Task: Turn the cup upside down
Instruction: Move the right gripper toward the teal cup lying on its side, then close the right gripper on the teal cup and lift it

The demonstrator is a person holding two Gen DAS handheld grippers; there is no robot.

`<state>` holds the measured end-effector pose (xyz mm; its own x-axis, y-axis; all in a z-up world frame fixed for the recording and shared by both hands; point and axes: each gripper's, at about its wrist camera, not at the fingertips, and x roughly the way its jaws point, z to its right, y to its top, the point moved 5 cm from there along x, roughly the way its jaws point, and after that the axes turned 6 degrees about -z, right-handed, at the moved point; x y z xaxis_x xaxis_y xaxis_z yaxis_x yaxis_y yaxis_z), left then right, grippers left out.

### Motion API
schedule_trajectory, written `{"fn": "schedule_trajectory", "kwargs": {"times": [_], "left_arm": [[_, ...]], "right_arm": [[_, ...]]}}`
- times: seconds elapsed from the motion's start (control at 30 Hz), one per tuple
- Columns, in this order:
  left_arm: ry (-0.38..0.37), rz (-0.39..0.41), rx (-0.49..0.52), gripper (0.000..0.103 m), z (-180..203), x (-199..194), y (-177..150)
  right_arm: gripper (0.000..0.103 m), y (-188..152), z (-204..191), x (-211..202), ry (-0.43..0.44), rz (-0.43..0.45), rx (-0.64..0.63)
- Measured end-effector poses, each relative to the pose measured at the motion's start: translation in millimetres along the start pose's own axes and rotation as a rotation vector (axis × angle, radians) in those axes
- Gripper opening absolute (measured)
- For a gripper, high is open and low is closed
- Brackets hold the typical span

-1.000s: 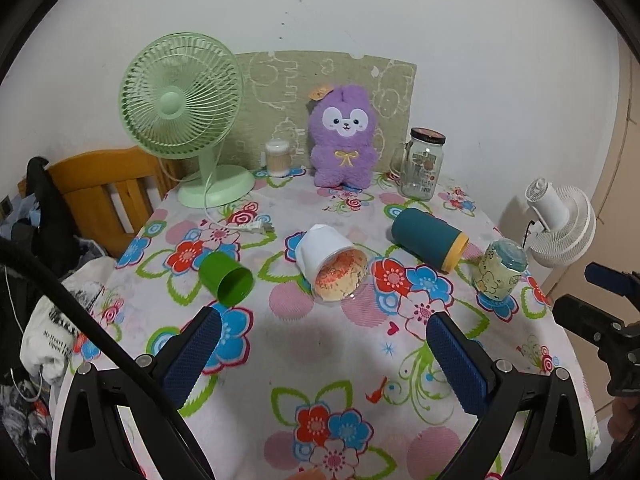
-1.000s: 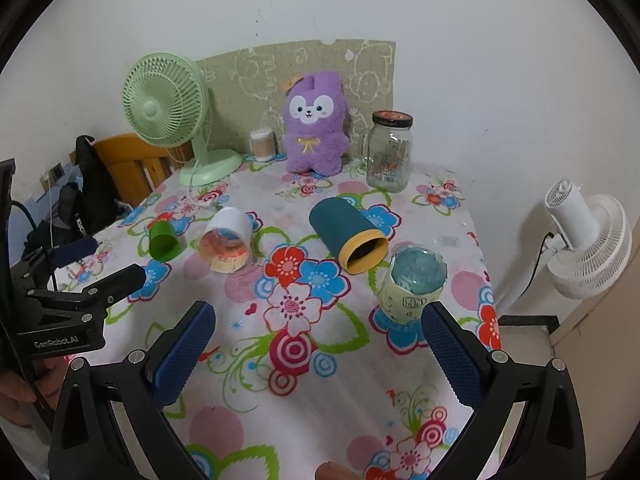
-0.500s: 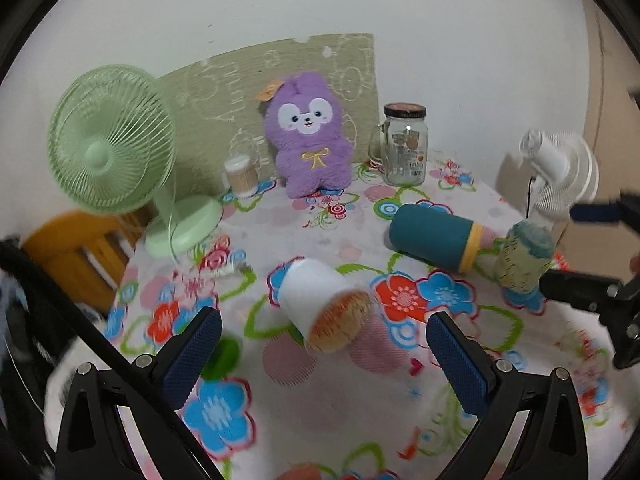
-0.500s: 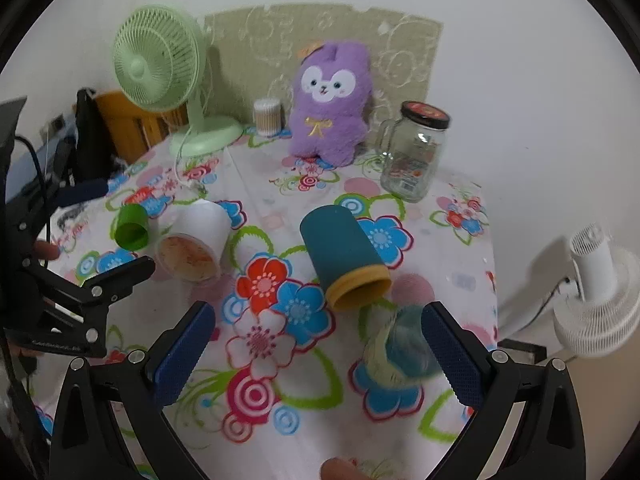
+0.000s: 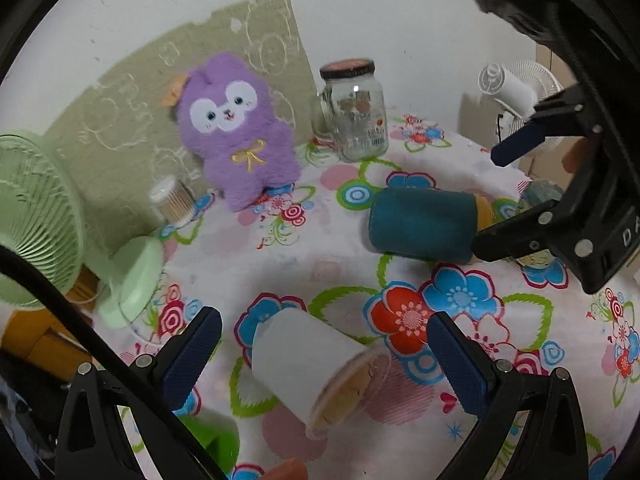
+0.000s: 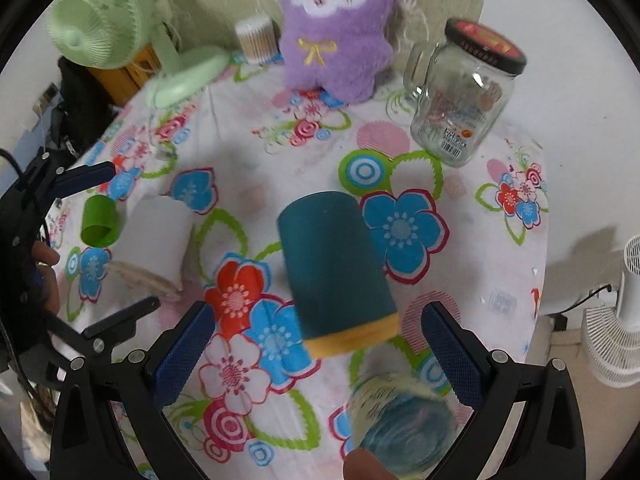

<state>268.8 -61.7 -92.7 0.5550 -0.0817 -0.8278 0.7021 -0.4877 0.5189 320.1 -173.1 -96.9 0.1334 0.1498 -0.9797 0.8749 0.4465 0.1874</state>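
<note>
A white cup (image 5: 316,368) lies on its side on the flowered tablecloth, its mouth facing me; it also shows in the right wrist view (image 6: 154,244). My left gripper (image 5: 324,364) is open, with its fingers on either side of this cup. A teal cup with a yellow rim (image 6: 336,276) lies on its side, also in the left wrist view (image 5: 424,224). My right gripper (image 6: 320,356) is open around its rim end. A small green cup (image 6: 98,220) lies on its side at the left. A patterned cup (image 6: 400,428) stands close below the right gripper.
A purple plush toy (image 5: 236,132), a glass jar with a dark lid (image 5: 356,112), a cotton-swab tub (image 5: 172,200) and a green fan (image 5: 36,216) stand at the back of the table. A white fan (image 6: 616,340) stands off the table's right edge.
Both grippers have moved forward and down toward the table. The white cup now sits between the left fingers and the teal cup between the right fingers.
</note>
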Motion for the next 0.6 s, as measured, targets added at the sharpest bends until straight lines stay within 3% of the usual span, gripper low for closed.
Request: {"fn": "schedule_trajectory", "kwargs": {"times": [0.13,0.27,0.43,0.5,0.6], "left_arm": [[-0.049,-0.036,0.008,0.103,-5,14,8],[-0.079,-0.068,-0.027,0.103,-14,27,14],[-0.078,-0.094,-0.037,0.103,-16,36,11],[-0.055,-0.108,-0.02,0.103,-15,40,9],[-0.063,-0.118,-0.026,0.103,-16,42,6]], "right_arm": [[0.103,14,3,13,0.01,-0.089,-0.027],[0.095,18,1,31,0.059,-0.176,-0.056],[0.089,21,-2,46,0.048,-0.215,-0.069],[0.076,21,-2,50,0.001,-0.223,-0.079],[0.07,21,0,56,0.0,-0.25,-0.075]]}}
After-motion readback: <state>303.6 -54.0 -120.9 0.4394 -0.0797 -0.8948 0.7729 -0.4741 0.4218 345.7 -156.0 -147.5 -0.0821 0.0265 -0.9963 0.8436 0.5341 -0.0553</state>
